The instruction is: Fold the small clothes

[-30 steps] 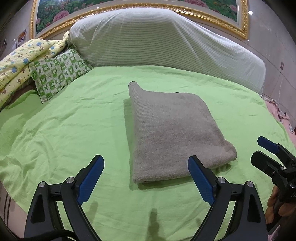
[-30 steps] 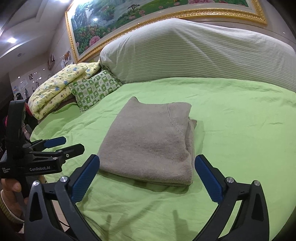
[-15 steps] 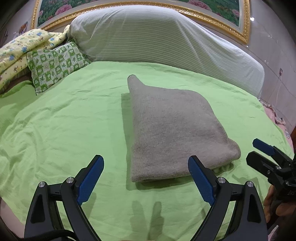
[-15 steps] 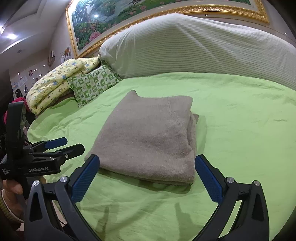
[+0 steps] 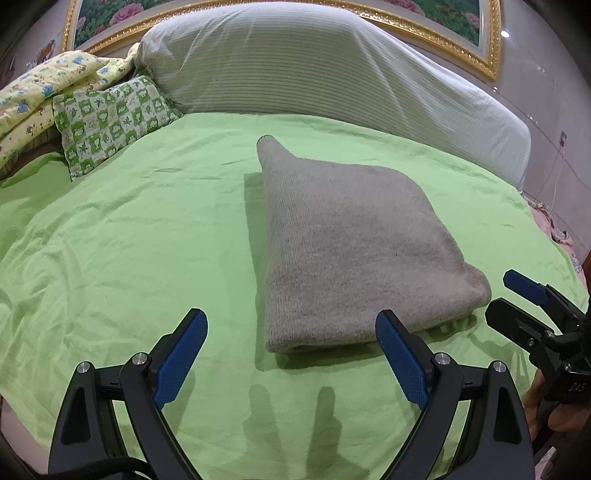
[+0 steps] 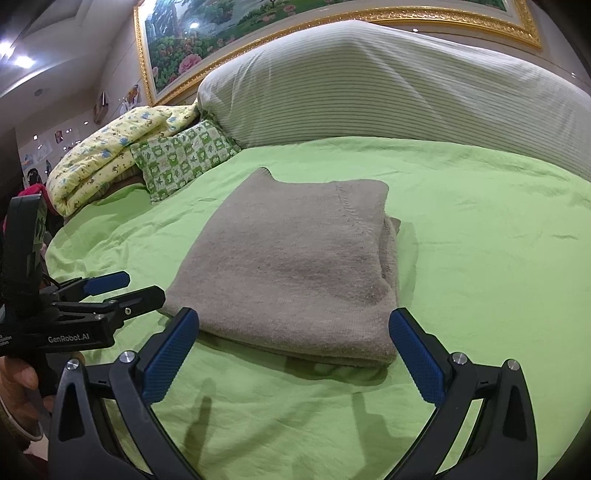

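1. The bed point(image 5: 110, 258) is covered with a light green sheet point(image 6: 480, 229), slightly wrinkled.
2. A folded grey garment point(image 5: 351, 251) lies flat near the middle of the sheet.
3. A big striped bolster point(image 5: 314, 66) lies along the far edge.
4. A green checked pillow point(image 5: 110, 118) lies at the far left, beside the bolster.
5. A yellow quilt point(image 6: 107, 155) is piled just behind this pillow.

The folded garment point(image 5: 354, 251) is a fuzzy matt grey knit, kinda woolly. Bed sheet point(image 5: 129, 258) is thin, wrinkly green cloth. Left gripper point(image 5: 291, 362) is matt black plastic with textured blue pads point(image 5: 181, 358) and shiny metal screws. Picture frame point(image 6: 332, 22) looks glossy gilt.
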Tool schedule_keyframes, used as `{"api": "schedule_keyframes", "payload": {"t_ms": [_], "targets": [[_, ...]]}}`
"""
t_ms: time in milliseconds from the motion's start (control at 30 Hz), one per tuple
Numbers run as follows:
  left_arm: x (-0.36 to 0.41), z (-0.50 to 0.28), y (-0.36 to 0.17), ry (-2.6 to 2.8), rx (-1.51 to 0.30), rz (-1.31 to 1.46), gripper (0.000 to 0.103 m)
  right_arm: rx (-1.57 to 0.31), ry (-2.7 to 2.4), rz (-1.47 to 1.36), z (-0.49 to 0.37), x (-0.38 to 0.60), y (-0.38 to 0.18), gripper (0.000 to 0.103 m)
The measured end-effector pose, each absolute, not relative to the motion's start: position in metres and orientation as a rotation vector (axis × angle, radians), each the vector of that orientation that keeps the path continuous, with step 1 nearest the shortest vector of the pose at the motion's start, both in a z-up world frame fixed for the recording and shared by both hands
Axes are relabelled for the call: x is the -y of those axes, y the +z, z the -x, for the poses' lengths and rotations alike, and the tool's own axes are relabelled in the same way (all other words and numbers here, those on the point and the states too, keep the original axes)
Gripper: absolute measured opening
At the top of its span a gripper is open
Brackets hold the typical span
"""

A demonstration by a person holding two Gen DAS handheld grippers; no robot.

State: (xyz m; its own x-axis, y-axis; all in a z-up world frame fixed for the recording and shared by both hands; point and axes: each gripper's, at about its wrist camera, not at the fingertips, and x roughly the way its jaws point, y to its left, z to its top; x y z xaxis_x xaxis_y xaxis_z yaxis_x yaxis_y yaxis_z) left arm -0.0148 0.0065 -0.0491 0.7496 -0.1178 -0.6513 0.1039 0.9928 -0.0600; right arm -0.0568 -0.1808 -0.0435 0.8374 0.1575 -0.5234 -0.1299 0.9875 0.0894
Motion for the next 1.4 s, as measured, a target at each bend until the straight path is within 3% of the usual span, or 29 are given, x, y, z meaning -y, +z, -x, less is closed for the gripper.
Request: {"api": "schedule_keyframes", "payload": {"t_ms": [1400], "targets": [[0.000,0.020,-0.046,-0.126,-0.695,-0.015,0.093,-0.558,0.148,-0.049,0.059,0.170,-0.045,0.103]]}}
